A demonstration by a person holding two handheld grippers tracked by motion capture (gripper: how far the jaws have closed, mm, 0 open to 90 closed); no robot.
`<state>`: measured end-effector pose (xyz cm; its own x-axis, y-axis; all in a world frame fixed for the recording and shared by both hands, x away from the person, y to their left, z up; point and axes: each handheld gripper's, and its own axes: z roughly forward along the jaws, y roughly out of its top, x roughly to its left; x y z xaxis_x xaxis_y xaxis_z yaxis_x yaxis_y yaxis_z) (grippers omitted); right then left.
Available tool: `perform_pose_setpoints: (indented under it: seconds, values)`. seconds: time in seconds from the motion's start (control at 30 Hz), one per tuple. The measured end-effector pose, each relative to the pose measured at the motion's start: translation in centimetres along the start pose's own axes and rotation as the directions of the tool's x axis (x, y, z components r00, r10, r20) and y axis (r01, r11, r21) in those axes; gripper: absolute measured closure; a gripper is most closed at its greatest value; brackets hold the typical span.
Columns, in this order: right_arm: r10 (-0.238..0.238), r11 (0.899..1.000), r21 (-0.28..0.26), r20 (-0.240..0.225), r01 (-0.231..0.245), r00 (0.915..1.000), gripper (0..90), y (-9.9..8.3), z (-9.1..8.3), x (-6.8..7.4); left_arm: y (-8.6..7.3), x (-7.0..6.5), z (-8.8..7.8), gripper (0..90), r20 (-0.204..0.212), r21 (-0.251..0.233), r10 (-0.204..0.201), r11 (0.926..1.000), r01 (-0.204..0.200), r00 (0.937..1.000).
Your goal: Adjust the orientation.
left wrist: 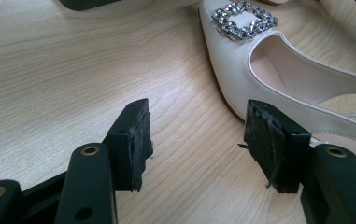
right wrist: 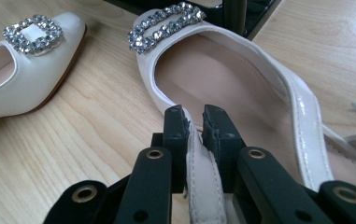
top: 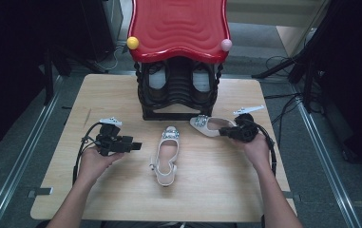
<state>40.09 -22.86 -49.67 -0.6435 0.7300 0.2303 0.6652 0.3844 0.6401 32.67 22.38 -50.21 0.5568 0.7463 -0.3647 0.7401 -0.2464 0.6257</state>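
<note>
I have my right gripper (right wrist: pixel 193 122) closed down on the side rim of the shoe (top: pixel 212 125) nearest the shoe rack (top: pixel 178 90), its jaws nearly together with the pale leather edge pinched between the pads. No earlier look is on hand, so I speak only of the grip as it stands. That shoe lies on the table (top: pixel 121 95) just in front of the rack's base, its long axis running across the table, jewelled buckle (right wrist: pixel 165 24) toward the middle and heel end toward my right hand (top: pixel 257 147). So the gripper comes at it from the heel side, looking along the shoe toward the toe, and the rack sits just beyond and to one side. Any lift into the rack, I judge, turns on that: the toe points sideways, not into the shelf opening, so the shoe would need turning first.

The second shoe (top: pixel 166 154) lies apart from it, nearer me in the middle of the table, long axis running front to back, toe toward the rack. My left gripper (left wrist: pixel 194 140) is the nearer one to it, just beside its left flank, jaws standing wide and holding nothing, bare wood between the pads. Whether the right pad brushes the shoe's side I cannot quite tell.
</note>
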Motion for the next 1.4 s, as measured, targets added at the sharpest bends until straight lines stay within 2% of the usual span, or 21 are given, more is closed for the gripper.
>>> perform_pose_setpoints:
  seconds: [0.13, 0.27, 0.3, 0.33, 0.4, 0.47, 0.5, 0.53, 0.57, 0.7, 0.77, 0.93, 0.97, 1.0, 1.03, 1.1, 1.17, 1.3, 1.37, 1.4]
  values:
    - [-0.025, 0.999, 0.025, 0.009, 0.024, 0.9997, 83.6, 0.2, -0.3, 0.6, 0.0, 0.1, 0.0, 41.4, -0.001, -0.003, -0.002, 1.0, 0.002, 1.0]
    - [-0.03, 1.0, 0.009, 0.014, 0.03, 0.9994, 86.1, 0.4, -0.7, 1.4, 0.0, 0.0, -0.1, 41.3, 0.002, -0.003, 0.001, 1.0, -0.001, 1.0]
    - [-0.032, 0.999, 0.0, 0.006, 0.032, 0.9995, 87.4, 0.5, -0.8, 1.6, 0.0, 0.0, -0.1, 41.4, 0.001, -0.003, 0.001, 1.0, -0.001, 1.0]
    - [-0.038, 0.999, -0.006, -0.021, 0.038, 0.999, 88.7, 0.5, -1.0, 2.1, 0.0, 0.0, -0.1, 41.4, 0.001, -0.003, 0.001, 1.0, -0.001, 1.0]
    - [-0.04, 0.999, -0.007, -0.033, 0.04, 0.9986, 88.8, 0.4, -1.0, 2.5, 0.0, 0.1, -0.1, 41.4, -0.001, -0.006, -0.001, 1.0, 0.001, 1.0]
    - [-0.071, 0.997, 0.015, -0.034, 0.071, 0.9969, 88.8, 0.3, -0.8, 3.9, 0.0, 0.1, -0.1, 41.4, -0.001, -0.005, -0.002, 1.0, 0.002, 1.0]
    - [-0.071, 0.997, 0.015, -0.034, 0.071, 0.9969, 88.8, 0.3, -0.8, 3.9, 0.0, 0.1, -0.1, 41.4, 0.001, -0.006, -0.003, 1.0, 0.003, 1.0]
    - [-0.083, 0.996, 0.034, -0.034, 0.084, 0.996, 88.8, 0.3, -0.6, 4.7, 0.0, 0.1, -0.1, 41.4, 0.001, -0.007, -0.004, 1.0, 0.004, 1.0]
    - [-0.083, 0.996, 0.034, -0.034, 0.084, 0.996, 88.8, 0.3, -0.6, 4.7, 0.0, 0.1, -0.1, 41.4, 0.001, -0.006, -0.004, 1.0, 0.004, 1.0]
    - [-0.099, 0.993, 0.051, -0.057, 0.102, 0.9934, 88.6, 0.2, -0.2, 6.1, 0.0, 0.1, -0.1, 41.4, 0.001, -0.007, 0.001, 1.0, -0.001, 1.0]
    - [-0.103, 0.991, 0.075, -0.069, 0.108, 0.9923, 88.1, 0.1, 0.5, 6.7, 0.1, 0.0, 0.0, 41.4, 0.003, -0.008, 0.002, 1.0, -0.002, 1.0]
    - [-0.105, 0.988, 0.102, -0.094, 0.114, 0.99, 84.7, -0.2, 1.2, 6.7, 0.1, 0.0, 0.0, 41.4, 0.006, -0.008, 0.005, 1.0, -0.004, 1.0]
    - [-0.104, 0.991, 0.077, -0.111, 0.113, 0.9883, 80.2, -0.1, 0.7, 6.7, 0.1, 0.0, 0.0, 41.4, 0.006, -0.009, 0.003, 1.0, -0.003, 1.0]
    - [-0.104, 0.991, 0.077, -0.111, 0.113, 0.9883, 80.2, -0.1, 0.7, 6.7, 0.1, 0.1, 0.0, 41.4, 0.006, -0.01, 0.001, 0.9999, -0.001, 1.0]
    - [-0.092, 0.994, 0.048, -0.131, 0.099, 0.9871, 79.6, 0.1, 0.3, 6.7, 0.1, 0.1, 0.0, 41.4, 0.005, -0.01, 0.001, 1.0, -0.001, 1.0]
    - [-0.084, 0.996, 0.002, -0.143, 0.085, 0.9862, 80.4, 0.3, -0.7, 6.6, 0.1, 0.1, 0.0, 41.4, 0.005, -0.008, 0.002, 1.0, -0.002, 1.0]
    - [-0.088, 0.996, -0.042, -0.134, 0.084, 0.9871, 84.3, 0.5, -1.9, 6.2, 0.1, 0.0, 0.0, 41.4, 0.005, -0.008, 0.004, 1.0, -0.004, 1.0]
    - [-0.073, 0.996, -0.066, -0.115, 0.066, 0.9907, 89.0, 0.5, -2.6, 5.2, 0.0, -0.1, -0.1, 41.4, 0.003, -0.01, 0.01, 0.9999, -0.01, 0.9999]
    - [-0.064, 0.995, -0.079, -0.098, 0.056, 0.9931, 90.0, 0.5, -2.8, 4.3, 0.0, -0.2, -0.2, 41.4, -0.002, -0.013, 0.011, 0.9999, -0.011, 0.9999]
    - [-0.049, 0.995, -0.087, -0.082, 0.042, 0.9954, 90.0, 0.5, -2.9, 3.4, -0.1, -0.3, -0.2, 41.4, 0.0, -0.016, 0.01, 0.9998, -0.01, 0.9999]
